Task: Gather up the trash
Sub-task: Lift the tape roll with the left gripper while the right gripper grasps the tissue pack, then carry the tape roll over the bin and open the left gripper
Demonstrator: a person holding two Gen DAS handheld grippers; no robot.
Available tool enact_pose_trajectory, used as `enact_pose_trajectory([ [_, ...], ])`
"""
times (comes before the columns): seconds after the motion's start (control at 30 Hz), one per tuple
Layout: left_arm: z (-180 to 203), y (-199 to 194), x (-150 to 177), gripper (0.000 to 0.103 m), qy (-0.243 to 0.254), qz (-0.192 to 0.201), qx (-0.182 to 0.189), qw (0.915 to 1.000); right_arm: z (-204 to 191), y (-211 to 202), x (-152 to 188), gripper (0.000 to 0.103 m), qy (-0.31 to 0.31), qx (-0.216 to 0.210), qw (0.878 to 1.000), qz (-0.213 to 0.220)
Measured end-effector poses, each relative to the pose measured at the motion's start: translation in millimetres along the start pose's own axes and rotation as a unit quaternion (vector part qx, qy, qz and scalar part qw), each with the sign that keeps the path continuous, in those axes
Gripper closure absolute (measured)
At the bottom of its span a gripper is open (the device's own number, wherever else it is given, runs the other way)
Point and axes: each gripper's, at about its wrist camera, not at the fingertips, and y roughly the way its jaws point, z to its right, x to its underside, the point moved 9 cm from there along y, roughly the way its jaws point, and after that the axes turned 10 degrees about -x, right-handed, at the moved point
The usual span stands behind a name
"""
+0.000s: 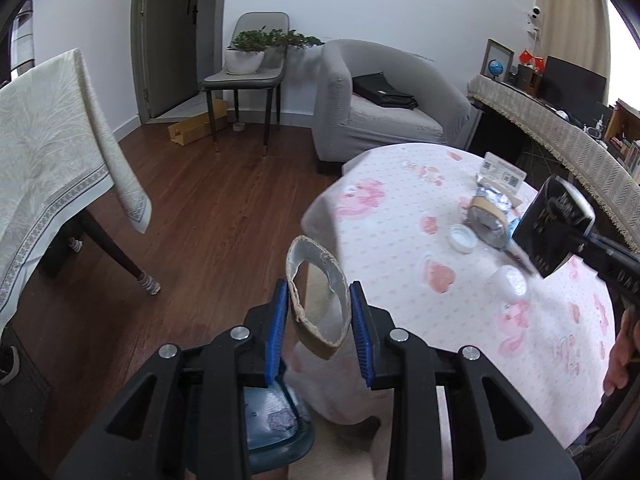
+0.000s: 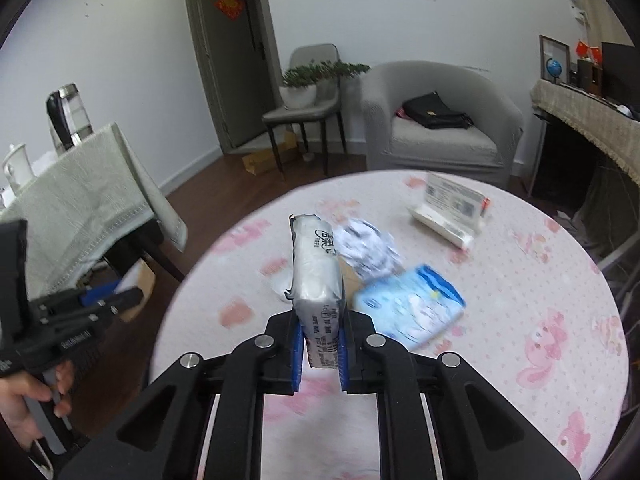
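The left gripper (image 1: 319,320) is pinching a flattened cardboard tape ring (image 1: 318,300) between its blue pads, holding it out past the round table's edge (image 1: 320,208), directly above a teal bin (image 1: 276,420) on the floor (presumably so the ring can drop straight in). The right gripper (image 2: 320,354) is squeezing a grey-white snack packet (image 2: 318,280) upright, lifted over the pink-printed tablecloth (image 2: 520,320). More trash is waiting on the table: a crumpled wrapper (image 2: 368,250), a blue-and-white pouch (image 2: 412,304) and a white lid (image 1: 463,238).
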Motion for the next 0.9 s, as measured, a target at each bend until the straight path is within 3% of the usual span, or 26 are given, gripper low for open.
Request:
enact_pose_trajectory([
  [0.17,-27.7,4.5,8.4,0.07,-0.008,-0.004,-0.013,0.9999,-30.5,10.6,-7.6,0.09,-0.014,-0.026,1.0,0.001],
  [0.37,-61.8,27.5,27.6,0.07,-0.029,-0.039,-0.028,0.9984,-65.0,27.1,-14.6,0.09,-0.028,-0.051,0.998,-0.004],
  [0.9,-98.0,67.0,83.8,0.07,-0.011,-0.13,-0.047,0.9903,-134.9,66.4,-10.4,0.09,-0.057,-0.104,0.992,-0.03],
])
